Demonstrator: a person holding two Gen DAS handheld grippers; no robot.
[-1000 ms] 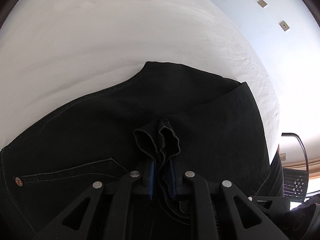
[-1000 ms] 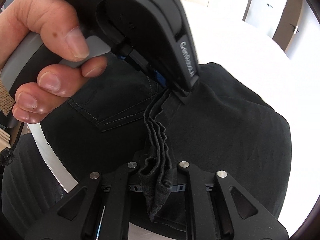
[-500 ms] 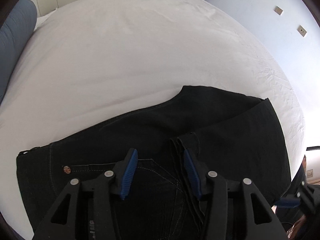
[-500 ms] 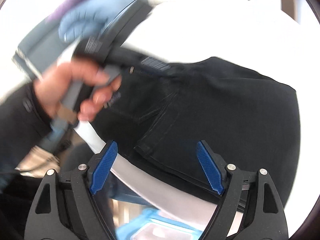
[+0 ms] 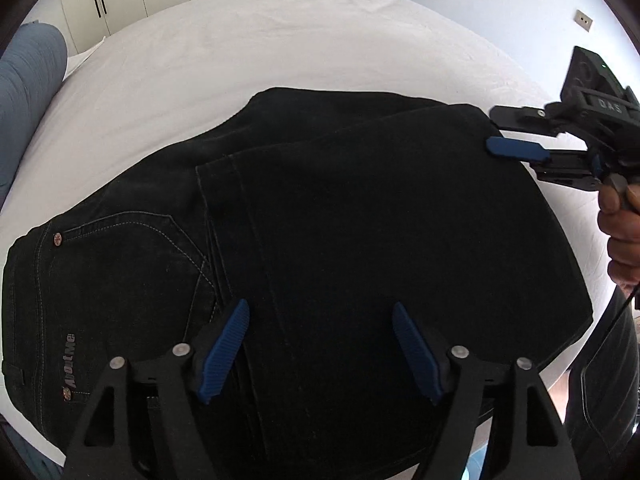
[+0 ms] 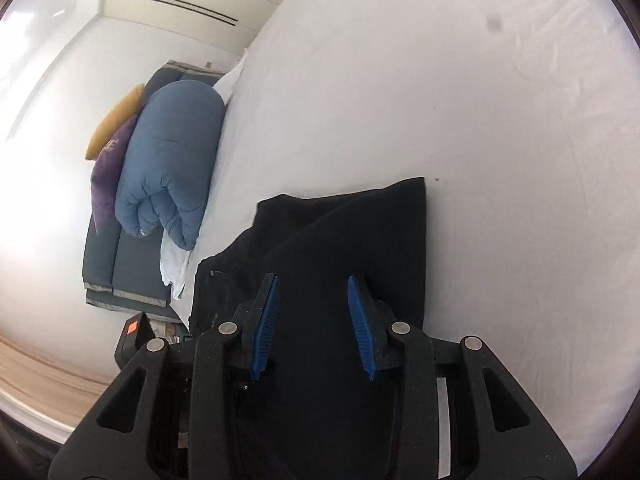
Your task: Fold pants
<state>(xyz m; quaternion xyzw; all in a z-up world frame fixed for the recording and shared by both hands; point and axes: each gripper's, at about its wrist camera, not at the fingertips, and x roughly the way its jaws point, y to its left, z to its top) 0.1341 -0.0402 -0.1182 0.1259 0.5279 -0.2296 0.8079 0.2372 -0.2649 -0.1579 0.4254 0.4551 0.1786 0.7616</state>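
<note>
The black pants [image 5: 340, 248] lie folded over on the white bed [image 5: 280, 48], close to its near edge, hems laid across the seat by the back pocket. The left hand-held gripper [image 5: 320, 348] hangs above them, jaws just opened wide and holding nothing. The right hand-held gripper [image 6: 314, 324], its jaws just narrowing but apart and empty, sits at the fold's far-right corner. Best next, I judge: pinch both ends of the folded edge evenly and carry it over square. Bare sheet beyond gives ample room; the near edge leaves little.
</note>
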